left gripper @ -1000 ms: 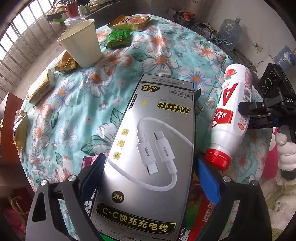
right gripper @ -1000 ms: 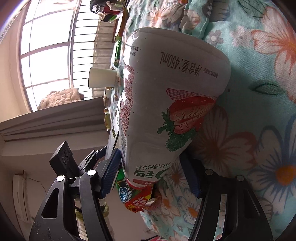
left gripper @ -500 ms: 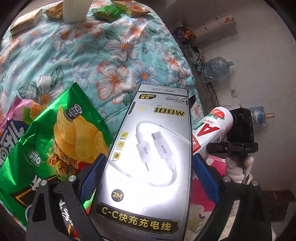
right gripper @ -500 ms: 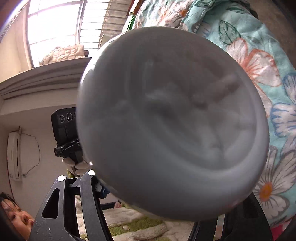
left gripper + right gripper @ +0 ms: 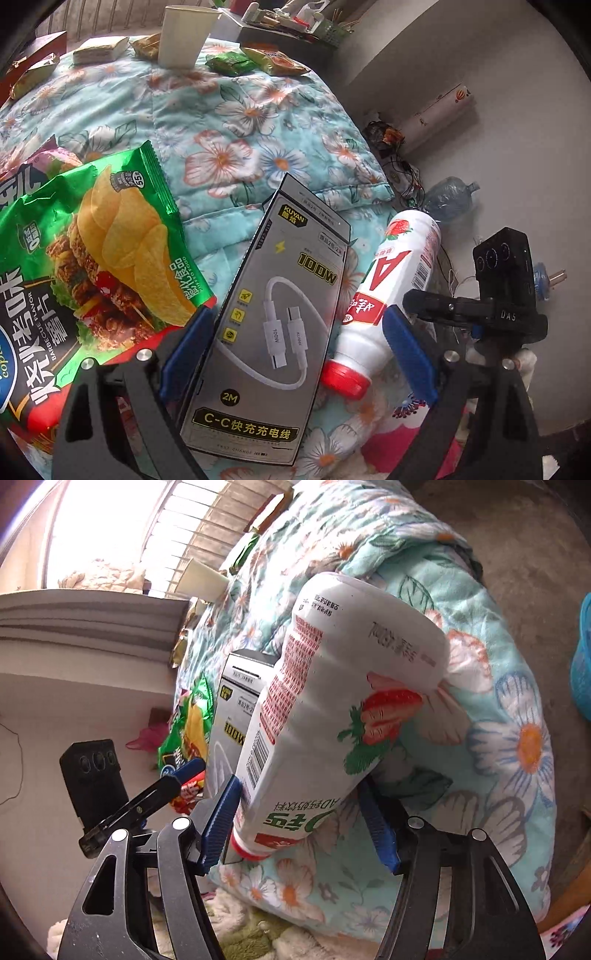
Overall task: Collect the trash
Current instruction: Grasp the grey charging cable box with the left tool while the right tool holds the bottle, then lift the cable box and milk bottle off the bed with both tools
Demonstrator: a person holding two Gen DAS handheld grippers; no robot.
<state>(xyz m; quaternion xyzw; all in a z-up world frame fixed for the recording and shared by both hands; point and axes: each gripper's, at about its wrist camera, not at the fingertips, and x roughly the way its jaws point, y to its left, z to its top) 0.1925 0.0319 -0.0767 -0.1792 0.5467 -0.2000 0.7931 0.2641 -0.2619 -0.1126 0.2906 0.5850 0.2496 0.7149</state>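
Observation:
A grey charging-cable box (image 5: pixel 269 325) lies loose and tilted between the blue pads of my left gripper (image 5: pixel 295 350), which stands open; the right pad (image 5: pixel 406 354) is clear of the box. My right gripper (image 5: pixel 299 823) is shut on a white strawberry-drink bottle with a red cap (image 5: pixel 332 720), gripped near its neck. The bottle also shows in the left wrist view (image 5: pixel 388 291), just right of the box, with the right gripper (image 5: pixel 461 306) beside it. A green chip bag (image 5: pixel 96 266) lies to the left on the floral quilt (image 5: pixel 240 122).
A paper cup (image 5: pixel 183 35) and several snack wrappers (image 5: pixel 231 62) sit at the quilt's far side. Beyond the quilt's right edge are a floor with cables, a plastic water jug (image 5: pixel 448 195) and a blue basket (image 5: pixel 581 664).
The left gripper has opened and the cable box now lies loose and tilted in it. Both grippers have swung round over the quilt's near edge. The right gripper still holds the bottle.

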